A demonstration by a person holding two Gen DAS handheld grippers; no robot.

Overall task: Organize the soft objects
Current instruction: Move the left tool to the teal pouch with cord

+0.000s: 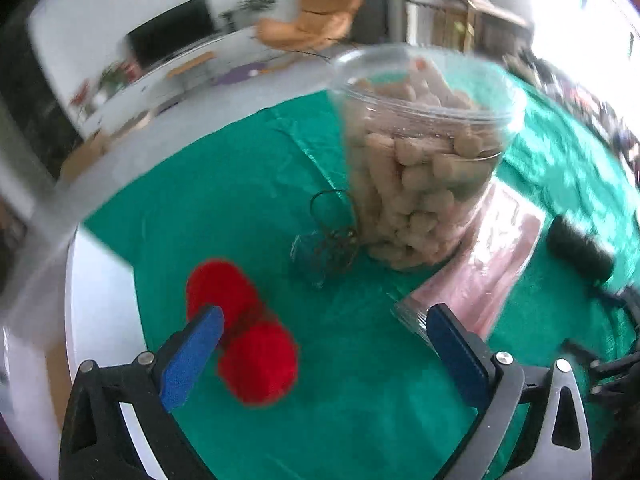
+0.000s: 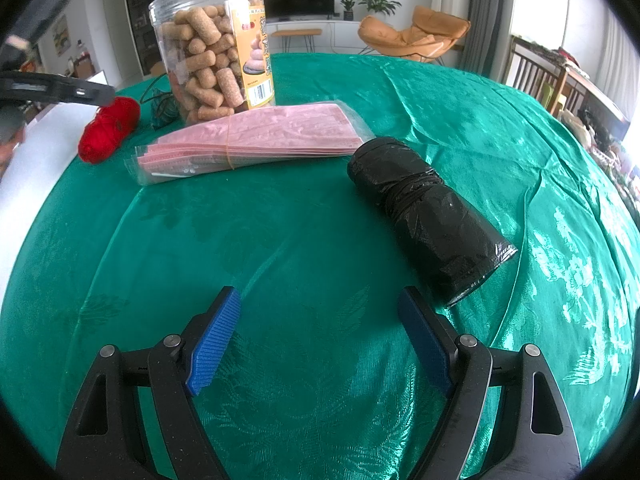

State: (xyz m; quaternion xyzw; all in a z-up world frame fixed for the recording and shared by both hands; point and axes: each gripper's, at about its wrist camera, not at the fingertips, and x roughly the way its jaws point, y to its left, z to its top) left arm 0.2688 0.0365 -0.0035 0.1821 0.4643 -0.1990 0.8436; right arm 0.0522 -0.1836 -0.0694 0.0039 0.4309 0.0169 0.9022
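A red yarn ball [image 1: 244,332] lies on the green tablecloth [image 1: 360,400] near its left edge; it also shows in the right wrist view [image 2: 108,130]. My left gripper [image 1: 324,320] is open just above it, its left fingertip over the yarn. A pink pack of masks in clear plastic [image 2: 252,136] lies mid-table, also in the left wrist view [image 1: 488,268]. A black roll of bin bags [image 2: 428,216] lies right of it. My right gripper [image 2: 320,300] is open and empty over bare cloth, the roll just beyond its right finger.
A tall clear jar of beige snack pieces [image 2: 216,48] stands behind the masks, also in the left wrist view [image 1: 420,168]. A small teal item with a dark cord [image 1: 328,248] lies by the jar. White table edge [image 1: 100,320] shows at the left.
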